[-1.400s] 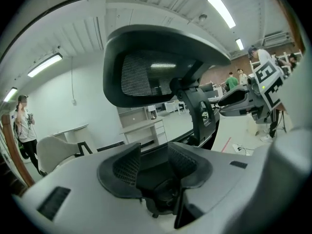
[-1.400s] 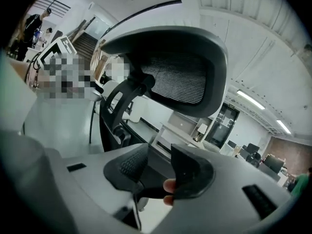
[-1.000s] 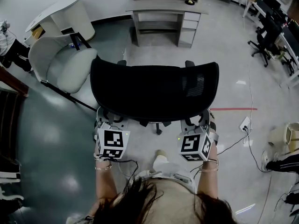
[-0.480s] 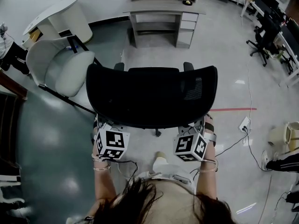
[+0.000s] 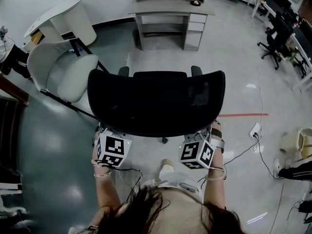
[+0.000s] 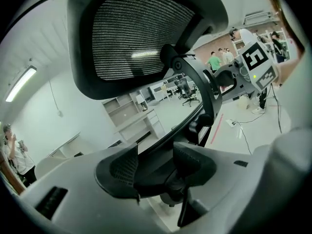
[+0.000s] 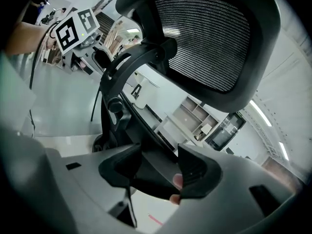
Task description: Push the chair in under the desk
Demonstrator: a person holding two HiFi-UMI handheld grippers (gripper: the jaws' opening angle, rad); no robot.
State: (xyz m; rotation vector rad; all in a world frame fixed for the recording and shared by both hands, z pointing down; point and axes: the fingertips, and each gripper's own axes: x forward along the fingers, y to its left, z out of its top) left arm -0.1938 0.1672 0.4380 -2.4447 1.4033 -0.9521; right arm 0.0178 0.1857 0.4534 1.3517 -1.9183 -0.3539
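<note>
A black mesh-backed office chair (image 5: 156, 99) stands on the floor with its back toward me. It faces the grey desk (image 5: 170, 6) with drawers, a good way beyond it. My left gripper (image 5: 112, 133) is at the lower left edge of the backrest and my right gripper (image 5: 202, 134) at the lower right edge. In the left gripper view the left gripper (image 6: 156, 167) stands wide, with the backrest's black rim (image 6: 195, 116) running between its jaws. In the right gripper view the right gripper (image 7: 156, 169) is opening, with the rim (image 7: 141, 130) between its jaws too. The fingertips are hidden under the backrest in the head view.
A white shell chair (image 5: 63, 69) and a white curved counter (image 5: 61, 16) stand to the left of the path. Black office chairs (image 5: 280, 38) line the right side. A power strip (image 5: 255, 129) with cables and a red tape line (image 5: 241, 114) lie on the floor at right.
The chair has rolled a little away from me toward the desk and slightly left. Both grippers have kept to its lower back edge.
</note>
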